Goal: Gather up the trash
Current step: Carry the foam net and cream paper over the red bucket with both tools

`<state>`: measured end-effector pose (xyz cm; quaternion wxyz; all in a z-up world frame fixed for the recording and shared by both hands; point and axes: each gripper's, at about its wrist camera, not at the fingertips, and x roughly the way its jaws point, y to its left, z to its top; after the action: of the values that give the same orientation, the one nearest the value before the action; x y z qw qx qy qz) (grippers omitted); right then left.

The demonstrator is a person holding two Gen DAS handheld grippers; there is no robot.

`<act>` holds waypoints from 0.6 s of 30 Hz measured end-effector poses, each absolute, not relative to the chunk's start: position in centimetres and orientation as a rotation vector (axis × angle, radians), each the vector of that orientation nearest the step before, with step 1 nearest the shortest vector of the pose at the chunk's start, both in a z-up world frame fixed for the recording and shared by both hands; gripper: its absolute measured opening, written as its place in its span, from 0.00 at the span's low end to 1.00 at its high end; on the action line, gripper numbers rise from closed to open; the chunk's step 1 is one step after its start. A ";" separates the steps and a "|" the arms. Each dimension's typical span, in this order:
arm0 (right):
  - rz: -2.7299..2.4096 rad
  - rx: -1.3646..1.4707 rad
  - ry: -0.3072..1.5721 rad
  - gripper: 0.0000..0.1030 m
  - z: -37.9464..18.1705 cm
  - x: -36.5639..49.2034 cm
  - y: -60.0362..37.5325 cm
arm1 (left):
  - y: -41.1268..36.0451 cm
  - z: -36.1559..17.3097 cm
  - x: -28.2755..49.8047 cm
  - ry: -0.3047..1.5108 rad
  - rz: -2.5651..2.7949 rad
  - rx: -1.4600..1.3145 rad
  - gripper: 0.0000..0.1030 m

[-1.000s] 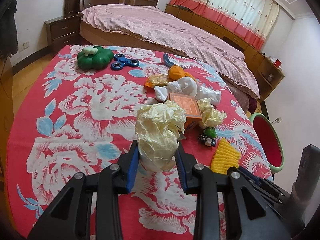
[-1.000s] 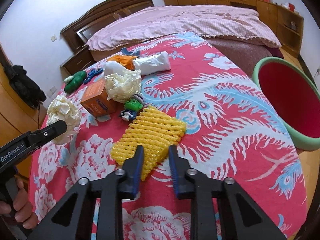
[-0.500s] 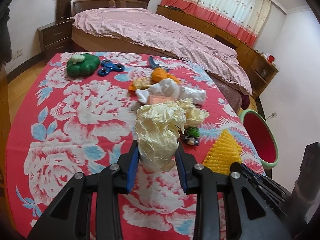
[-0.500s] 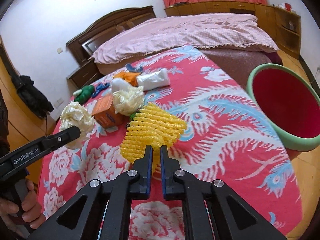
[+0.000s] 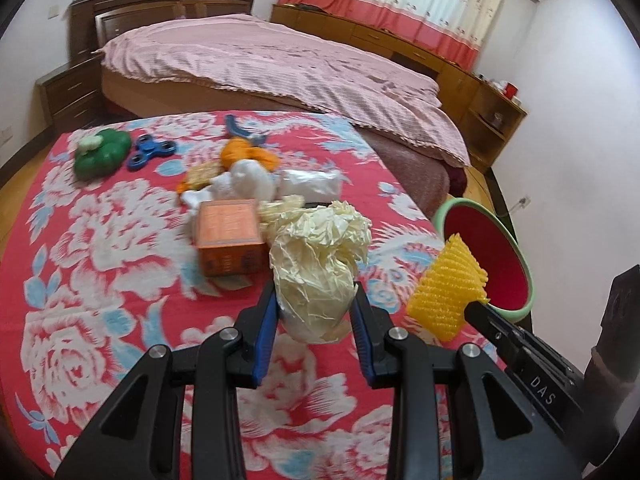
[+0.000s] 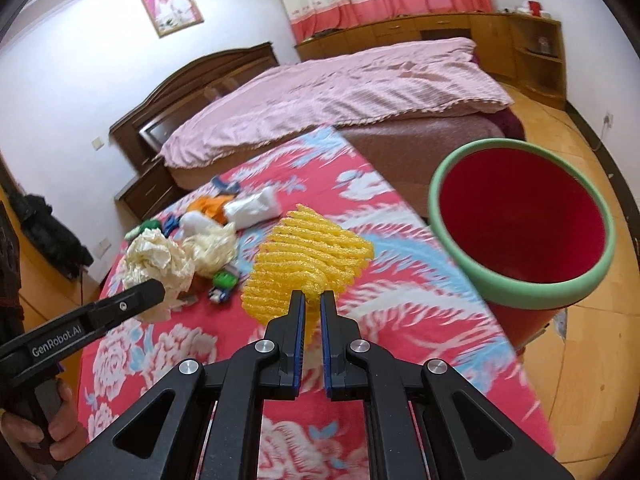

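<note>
My left gripper (image 5: 316,300) is shut on a crumpled cream paper ball (image 5: 318,264) and holds it above the red flowered tablecloth (image 5: 100,280). The ball also shows in the right wrist view (image 6: 154,264). My right gripper (image 6: 311,300) is shut on a yellow foam fruit net (image 6: 306,258), lifted off the table; the net also shows in the left wrist view (image 5: 448,292). A red bin with a green rim (image 6: 520,216) stands off the table's right edge, close to the net.
On the table lie an orange box (image 5: 228,236), a second cream paper ball (image 6: 212,250), white wrappers (image 5: 308,184), orange peel (image 5: 240,152), a green toy (image 5: 102,152), a blue spinner (image 5: 150,150) and a small green figure (image 6: 222,284). A bed (image 5: 280,64) stands behind.
My right gripper closed on the yellow net and lifted it off the table toward the bin. My left gripper carried the paper ball to the right.
</note>
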<state>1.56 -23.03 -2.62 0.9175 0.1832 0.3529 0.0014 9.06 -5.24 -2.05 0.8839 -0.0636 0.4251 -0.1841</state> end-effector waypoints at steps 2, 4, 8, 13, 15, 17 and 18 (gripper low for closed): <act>-0.014 0.391 0.713 0.07 -2.4 1.3 -23.9 | -6.2 -1.9 9.1 0.885 -0.396 -0.118 0.34; -0.033 0.402 0.701 0.07 -2.2 1.2 -24.8 | -7.5 -1.7 9.3 0.883 -0.415 -0.099 0.34; -0.074 0.432 0.678 0.07 -2.0 0.8 -27.0 | -9.7 -1.4 9.8 0.884 -0.452 -0.066 0.34; -0.128 0.465 0.658 0.07 -2.2 0.4 -29.6 | -13.0 -1.2 10.4 0.895 -0.499 -0.031 0.34; -0.157 0.471 0.654 0.07 -2.3 0.2 -30.7 | -14.2 -1.2 10.6 0.899 -0.516 -0.018 0.34; -0.187 0.479 0.647 0.07 -2.4 0.1 -31.8 | -15.7 -1.3 10.9 0.907 -0.538 -0.003 0.34; -0.196 0.482 0.645 0.07 -2.5 0.0 -32.2 | -16.2 -1.3 11.0 0.910 -0.546 0.004 0.34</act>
<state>-0.03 -32.24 -2.48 0.9154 0.2342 0.3132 -0.0953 10.97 -16.23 -1.31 0.8626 0.0017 0.4337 -0.2602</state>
